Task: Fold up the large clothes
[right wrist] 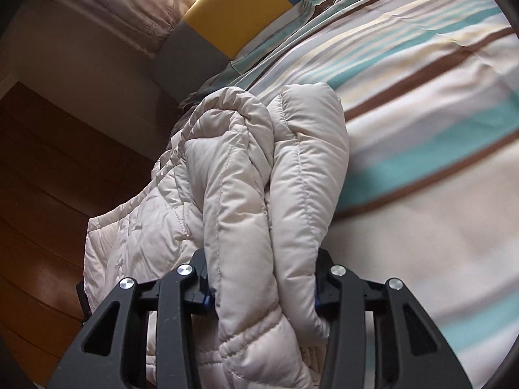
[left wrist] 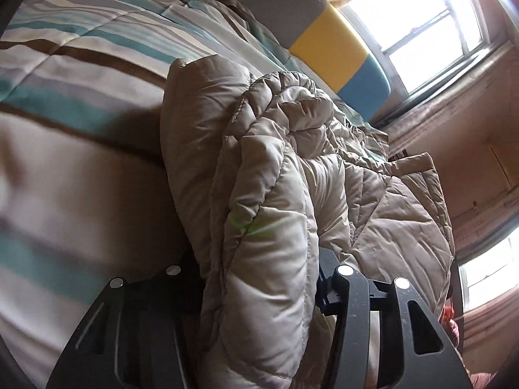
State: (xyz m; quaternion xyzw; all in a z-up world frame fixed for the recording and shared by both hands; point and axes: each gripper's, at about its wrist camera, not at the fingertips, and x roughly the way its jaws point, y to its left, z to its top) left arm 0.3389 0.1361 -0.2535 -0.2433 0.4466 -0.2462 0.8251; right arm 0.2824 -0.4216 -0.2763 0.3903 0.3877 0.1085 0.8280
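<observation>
A beige quilted puffer jacket [left wrist: 292, 168] lies bunched on the striped bed, part of it hanging over the bed's edge. In the left wrist view a thick padded fold fills the gap of my left gripper [left wrist: 259, 269], which is shut on it. The fold hides the left finger, and the right finger [left wrist: 327, 278] presses into the fabric. In the right wrist view two rolled folds of the same jacket [right wrist: 246, 175] run between the fingers of my right gripper [right wrist: 262, 278]. Both blue-edged pads squeeze those folds, so it is shut on them.
The bed carries a comforter [left wrist: 81, 74] striped in teal, brown, grey and cream. A headboard [left wrist: 327, 48] with grey, yellow and blue panels stands at its far end below a bright window [left wrist: 421, 26]. Dark wooden floor [right wrist: 42, 168] lies beside the bed.
</observation>
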